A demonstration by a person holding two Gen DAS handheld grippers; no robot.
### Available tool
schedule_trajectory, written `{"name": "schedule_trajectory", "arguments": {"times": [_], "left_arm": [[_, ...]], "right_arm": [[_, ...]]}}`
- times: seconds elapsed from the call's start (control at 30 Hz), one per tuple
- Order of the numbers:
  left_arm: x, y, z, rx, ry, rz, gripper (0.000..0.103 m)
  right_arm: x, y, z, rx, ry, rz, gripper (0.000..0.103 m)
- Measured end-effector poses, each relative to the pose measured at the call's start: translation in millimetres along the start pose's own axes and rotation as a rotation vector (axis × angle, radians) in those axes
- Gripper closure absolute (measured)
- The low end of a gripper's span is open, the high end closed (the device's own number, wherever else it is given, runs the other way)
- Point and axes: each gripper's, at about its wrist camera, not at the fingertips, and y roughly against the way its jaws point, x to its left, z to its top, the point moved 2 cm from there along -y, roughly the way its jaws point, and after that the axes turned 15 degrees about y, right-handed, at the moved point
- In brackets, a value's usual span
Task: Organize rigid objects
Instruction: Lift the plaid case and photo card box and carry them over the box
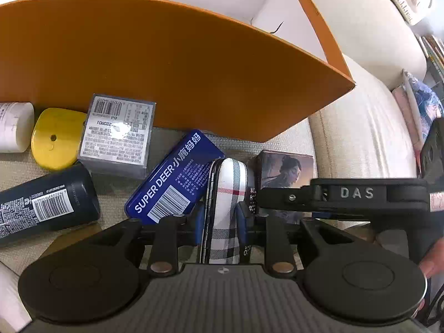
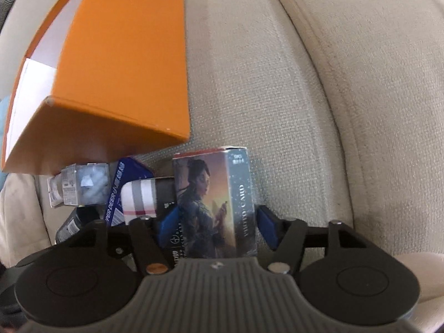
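On the cream sofa cushion [image 2: 277,97] a clutter of small hard goods lies at the foot of an open orange box [image 1: 166,69], which fills the 12 o'clock part of the left wrist view.

The left tongs [image 1: 219,216] straddle a plaid case [image 1: 229,194] that stands on edge between the blue pads. The jaws are narrow, and whether they press on it or have just let go I cannot tell.

The right tongs [image 2: 217,222] are about half open around an upright illustrated card box [image 2: 213,205]; the pad at 3 o'clock stands clear of its side, so nothing is gripped yet.

A blue tin [image 1: 172,177] leans at 10 o'clock of the plaid case, with a grey carton [image 1: 118,136], a yellow disc [image 1: 54,138] and a dark bottle [image 1: 44,202] further that way.

The step in hand looks like picking — each hand lined up on one item. Next, the right jaws must close squarely on the card box, then lift it over the orange wall without tipping its neighbours.
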Motion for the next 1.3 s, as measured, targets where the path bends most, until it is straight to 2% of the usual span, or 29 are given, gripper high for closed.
{"name": "schedule_trajectory", "arguments": {"times": [0.03, 0.13, 0.27, 0.37, 0.4, 0.5, 0.57, 0.63, 0.73, 0.93, 1.1, 1.23, 1.3], "left_arm": [[-1, 1, 0, -0.002, -0.006, -0.002, 0.076], [-3, 8, -3, -0.016, -0.011, -0.010, 0.078], [-16, 22, -9, -0.040, -0.096, 0.041, 0.082], [-14, 31, -10, -0.039, -0.125, 0.052, 0.083], [-17, 32, -11, -0.040, -0.134, 0.058, 0.084], [-30, 23, -12, -0.042, -0.164, 0.051, 0.083], [-22, 24, -8, -0.041, -0.171, 0.062, 0.081], [-20, 20, -7, -0.051, -0.173, 0.077, 0.079], [-14, 18, 0, -0.047, -0.141, 0.053, 0.078], [-13, 21, 6, -0.061, -0.159, 0.025, 0.079], [-15, 47, 7, -0.085, -0.187, -0.041, 0.085], [12, 83, 13, -0.095, -0.153, -0.091, 0.086], [5, 96, 13, -0.111, -0.145, -0.114, 0.086]], "right_arm": [[1, 3, -2, -0.012, 0.002, 0.002, 0.046], [5, 14, -9, -0.065, 0.011, -0.016, 0.059], [16, 32, -21, -0.146, 0.067, -0.028, 0.074], [25, 41, -30, -0.173, 0.109, -0.077, 0.079], [30, 41, -32, -0.190, 0.104, -0.044, 0.080], [44, 40, -42, -0.168, 0.197, -0.069, 0.080], [51, 35, -44, -0.158, 0.227, -0.091, 0.080], [48, 35, -45, -0.157, 0.215, -0.084, 0.079], [38, 37, -41, -0.161, 0.206, -0.066, 0.078], [42, 41, -42, -0.192, 0.177, -0.052, 0.079], [45, 48, -44, -0.217, 0.185, -0.076, 0.080], [49, 65, -46, -0.273, 0.165, -0.060, 0.080], [55, 72, -48, -0.285, 0.167, -0.057, 0.080]]}}
